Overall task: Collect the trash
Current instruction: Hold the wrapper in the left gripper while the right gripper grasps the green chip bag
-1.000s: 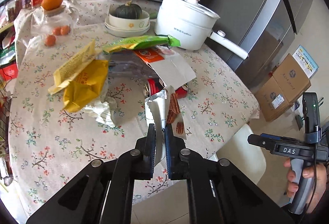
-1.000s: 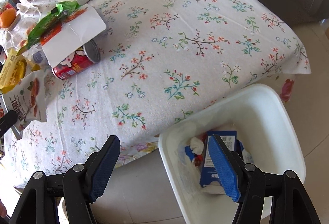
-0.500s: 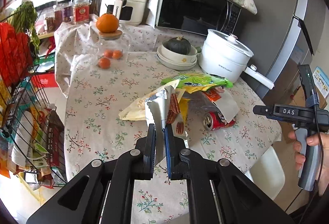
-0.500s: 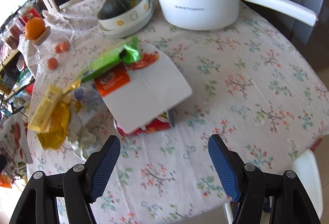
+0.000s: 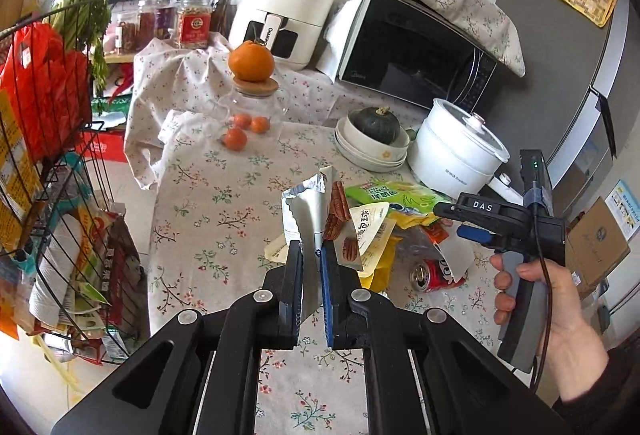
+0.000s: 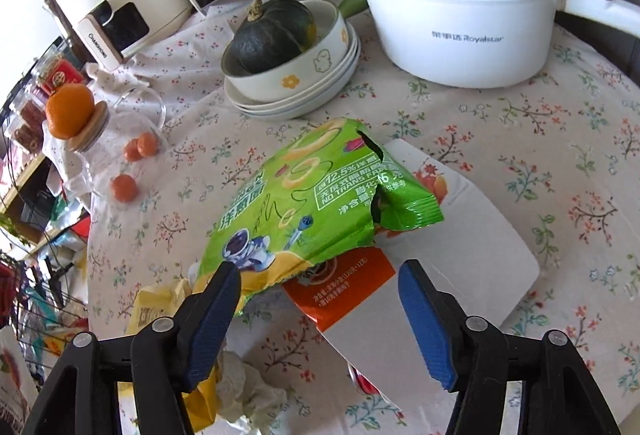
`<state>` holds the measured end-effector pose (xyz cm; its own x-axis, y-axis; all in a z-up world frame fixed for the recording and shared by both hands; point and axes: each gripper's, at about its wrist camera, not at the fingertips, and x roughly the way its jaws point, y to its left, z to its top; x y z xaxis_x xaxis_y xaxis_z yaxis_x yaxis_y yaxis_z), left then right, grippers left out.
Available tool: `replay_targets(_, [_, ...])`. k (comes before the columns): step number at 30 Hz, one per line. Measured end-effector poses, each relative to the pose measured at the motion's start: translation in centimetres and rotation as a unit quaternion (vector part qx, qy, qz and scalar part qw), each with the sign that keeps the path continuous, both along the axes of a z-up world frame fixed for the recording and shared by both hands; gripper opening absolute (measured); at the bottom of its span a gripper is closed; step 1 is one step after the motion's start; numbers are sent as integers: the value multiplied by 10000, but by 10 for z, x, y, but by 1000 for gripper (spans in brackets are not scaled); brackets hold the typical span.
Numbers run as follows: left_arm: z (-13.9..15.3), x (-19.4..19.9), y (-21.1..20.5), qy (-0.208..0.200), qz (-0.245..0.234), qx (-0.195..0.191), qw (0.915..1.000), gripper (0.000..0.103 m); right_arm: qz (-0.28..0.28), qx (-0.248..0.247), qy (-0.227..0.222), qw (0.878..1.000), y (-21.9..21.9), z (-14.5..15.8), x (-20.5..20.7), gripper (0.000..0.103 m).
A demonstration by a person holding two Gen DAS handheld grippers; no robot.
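On the flowery table (image 6: pixel 460 123), a white bowl (image 6: pixel 304 75) holds a dark green squash (image 6: pixel 272 33). A glass jar (image 5: pixel 250 111) has small oranges inside and a big orange (image 5: pixel 251 61) on its lid. The white pot (image 6: pixel 460 15) says "Royalstar". The left gripper (image 5: pixel 311 259) is pinched tight on a silver nut bag (image 5: pixel 316 211) that stands tall, open end up. The right gripper (image 6: pixel 320 291) is wide open and holds nothing, just over the green snack bag (image 6: pixel 312 199), which lies slanted and says "NO TRANS FAT".

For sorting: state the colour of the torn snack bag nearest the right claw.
Bright green snack bag, with yellow; clearest in the right wrist view.
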<state>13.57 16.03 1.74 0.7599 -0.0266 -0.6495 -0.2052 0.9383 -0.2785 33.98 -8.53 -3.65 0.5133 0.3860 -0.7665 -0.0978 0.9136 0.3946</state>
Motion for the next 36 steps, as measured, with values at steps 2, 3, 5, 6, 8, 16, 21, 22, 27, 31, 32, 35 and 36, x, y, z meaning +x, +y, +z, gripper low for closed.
replay_targets(2, [0,2,-2,0,-15,-34,10000,8,-66,209,43,9997,0,-2,4,62])
replay_targets(3, [0,3,-3,4,-23,-45,10000,8,-92,281,38,9996,0,-2,5,58])
replay_targets(5, [-1,5,-5,17,-49,-65,10000,8,-45,353,32,9994,2,-2,6,37])
replay_targets(6, [-2,5,-6,21,-66,-75,9999,8,-6,349,25,9994,3,-1,6,23])
replay_targets(8, [-2,6,-7,24,-79,-77,9999,8,17,267,-74,9996,3,4,2,14])
replay_targets(16, [-2,2,-9,22,-131,-33,9999,8,232,1,-647,9976,-19,40,-29,4])
replay_targets(21, [-3,-2,-17,11,-231,29,9997,8,257,-237,-1036,9940,-45,63,-58,4])
replay_targets(22, [-4,-3,-20,18,-264,43,9996,8,268,-269,-1095,9933,-52,66,-64,4])
replay_targets(27, [-7,-7,-39,49,-448,178,9988,8,296,-454,-1287,9902,-84,72,-98,4])
replay_targets(31, [-9,-9,-58,59,-623,246,9977,8,246,-453,-1377,9891,-115,74,-124,4])
replay_targets(32, [-9,-10,-63,64,-671,263,9974,8,224,-423,-1388,9892,-123,75,-130,4])
replay_targets(35, [-10,-13,-80,68,-844,298,9960,8,150,-380,-1410,9892,-146,74,-148,4])
replay_targets(36, [-10,-15,-86,61,-897,330,9954,8,121,-366,-1403,9894,-154,73,-153,3])
